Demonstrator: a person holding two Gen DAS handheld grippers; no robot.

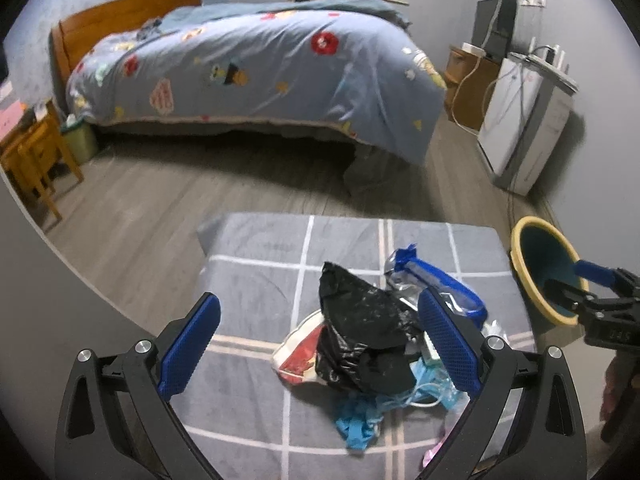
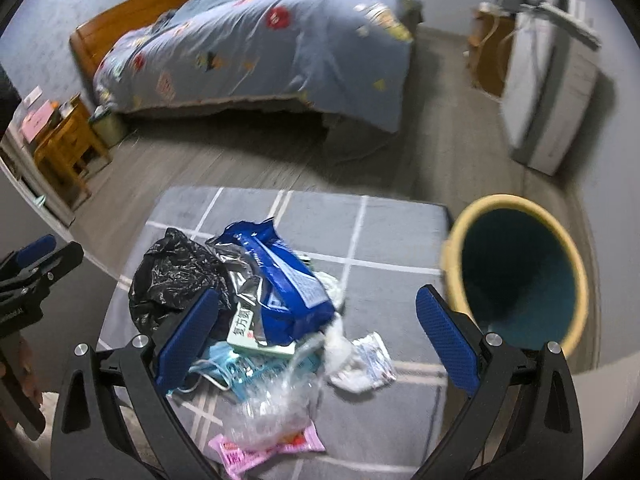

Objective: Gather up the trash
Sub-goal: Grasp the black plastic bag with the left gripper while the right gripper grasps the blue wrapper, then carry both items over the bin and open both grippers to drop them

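Note:
A pile of trash lies on a grey checked cushion [image 1: 256, 276] [image 2: 392, 232]: a crumpled black plastic bag [image 1: 360, 320] [image 2: 176, 276], a blue foil packet [image 1: 440, 280] [image 2: 288, 276], a blue face mask [image 1: 356, 428] [image 2: 224, 364], a clear plastic wrap [image 2: 276, 404], a pink wrapper [image 2: 248, 448] and a white sachet [image 2: 364, 364]. My left gripper [image 1: 320, 348] is open above the black bag. My right gripper [image 2: 316, 344] is open over the pile, holding nothing. A bin [image 1: 548, 268] [image 2: 520, 272] with a yellow rim and teal inside stands right of the cushion.
A bed [image 1: 256, 72] with a blue patterned quilt fills the far side. A wooden nightstand [image 1: 36, 152] and a small green bin [image 1: 80, 140] stand at the left. A white appliance [image 1: 524, 128] and a wooden cabinet [image 1: 468, 88] line the right wall. Grey plank floor [image 1: 200, 184] lies between.

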